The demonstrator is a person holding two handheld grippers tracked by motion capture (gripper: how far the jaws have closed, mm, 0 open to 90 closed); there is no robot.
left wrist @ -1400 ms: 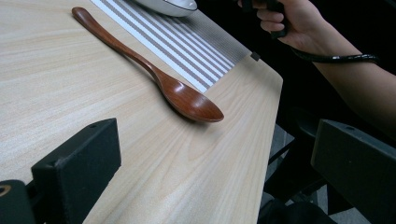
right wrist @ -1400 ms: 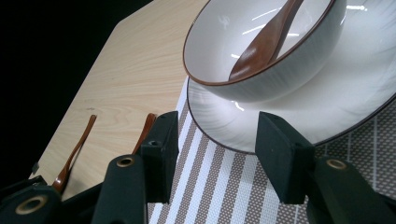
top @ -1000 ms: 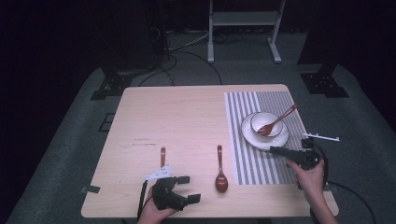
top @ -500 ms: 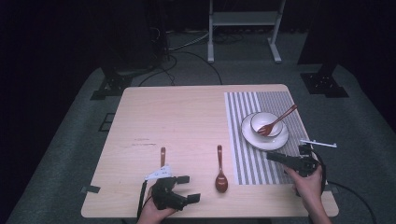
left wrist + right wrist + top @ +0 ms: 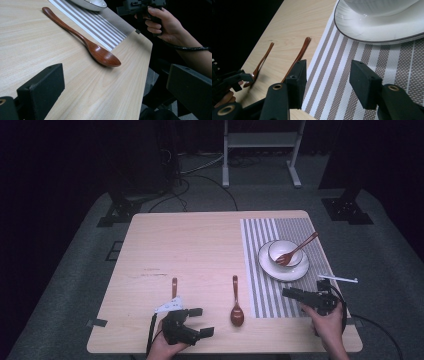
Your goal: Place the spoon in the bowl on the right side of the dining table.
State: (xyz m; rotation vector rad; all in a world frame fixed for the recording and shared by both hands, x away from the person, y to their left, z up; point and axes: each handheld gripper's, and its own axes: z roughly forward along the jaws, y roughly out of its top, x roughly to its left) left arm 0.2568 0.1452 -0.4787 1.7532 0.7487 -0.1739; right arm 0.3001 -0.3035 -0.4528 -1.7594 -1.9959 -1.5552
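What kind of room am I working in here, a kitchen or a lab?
Probably a lab or recording studio, not a kitchen: the wooden table stands alone on grey carpet amid dark surroundings, with floor cables and metal stand legs behind it.

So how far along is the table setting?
Done: a fork sits in the bowl on its plate, on the striped mat. In hand: nothing; both tongs, left and right, open. Left: two spoons on bare wood.

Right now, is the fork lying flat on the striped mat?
No, the fork rests in the bowl on the plate.
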